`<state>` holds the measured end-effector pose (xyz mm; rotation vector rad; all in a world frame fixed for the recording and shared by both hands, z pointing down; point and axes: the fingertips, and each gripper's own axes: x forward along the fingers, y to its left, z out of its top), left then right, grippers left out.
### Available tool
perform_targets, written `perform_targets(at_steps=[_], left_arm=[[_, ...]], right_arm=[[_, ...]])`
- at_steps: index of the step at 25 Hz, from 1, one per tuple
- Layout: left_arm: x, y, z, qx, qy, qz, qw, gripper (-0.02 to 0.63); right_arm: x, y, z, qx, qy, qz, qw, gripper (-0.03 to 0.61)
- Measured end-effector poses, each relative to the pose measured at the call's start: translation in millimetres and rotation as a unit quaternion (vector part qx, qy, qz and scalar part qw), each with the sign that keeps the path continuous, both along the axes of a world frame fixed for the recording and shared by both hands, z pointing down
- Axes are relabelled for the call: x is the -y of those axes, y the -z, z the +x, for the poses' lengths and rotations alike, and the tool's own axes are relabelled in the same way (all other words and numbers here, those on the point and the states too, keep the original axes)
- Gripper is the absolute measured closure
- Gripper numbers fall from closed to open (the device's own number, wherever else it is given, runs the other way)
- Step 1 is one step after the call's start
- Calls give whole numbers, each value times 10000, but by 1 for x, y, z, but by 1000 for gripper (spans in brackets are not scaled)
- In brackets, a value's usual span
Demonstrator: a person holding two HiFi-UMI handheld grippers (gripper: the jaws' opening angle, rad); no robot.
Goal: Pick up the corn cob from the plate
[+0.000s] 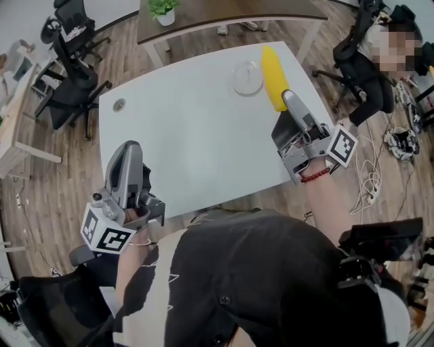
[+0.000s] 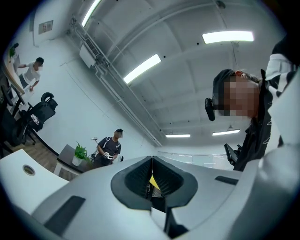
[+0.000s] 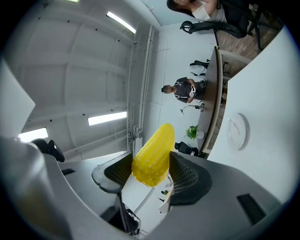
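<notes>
The yellow corn cob (image 1: 274, 76) is clamped in my right gripper (image 1: 290, 101), lifted over the white table's right side. In the right gripper view the corn cob (image 3: 153, 153) sits between the two ribbed pads, sticking out past the tips. The empty white plate (image 1: 247, 78) rests on the table just left of the cob; the plate (image 3: 237, 131) also shows at right in the right gripper view. My left gripper (image 1: 130, 157) hovers by the table's near left edge, its jaws (image 2: 151, 161) pressed together with nothing between them.
The white table (image 1: 196, 135) has a round cable port (image 1: 119, 104) at its far left. A brown table with a potted plant (image 1: 163, 9) stands behind. Office chairs (image 1: 71, 74) sit left, another chair with a person (image 1: 380, 68) right. Cables lie on the floor at right.
</notes>
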<state>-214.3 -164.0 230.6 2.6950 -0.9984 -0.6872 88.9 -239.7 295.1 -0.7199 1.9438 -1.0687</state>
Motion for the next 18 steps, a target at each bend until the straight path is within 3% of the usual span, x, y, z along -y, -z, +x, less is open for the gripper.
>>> perform_targets(at_steps=[3,8,18], left_arm=[[-1,-2,26,107,-44,-100,9999,598],[-13,2,65,-88,-106,-192,9997,598],[-55,-1,127,-44,108,-309,9995,598]], right_arm=[[-16,7,15,-48,111,76,9999,324],[-43,14,39,1,338,125,9994,324],[-81,9,89,118,683,151,9975,324]])
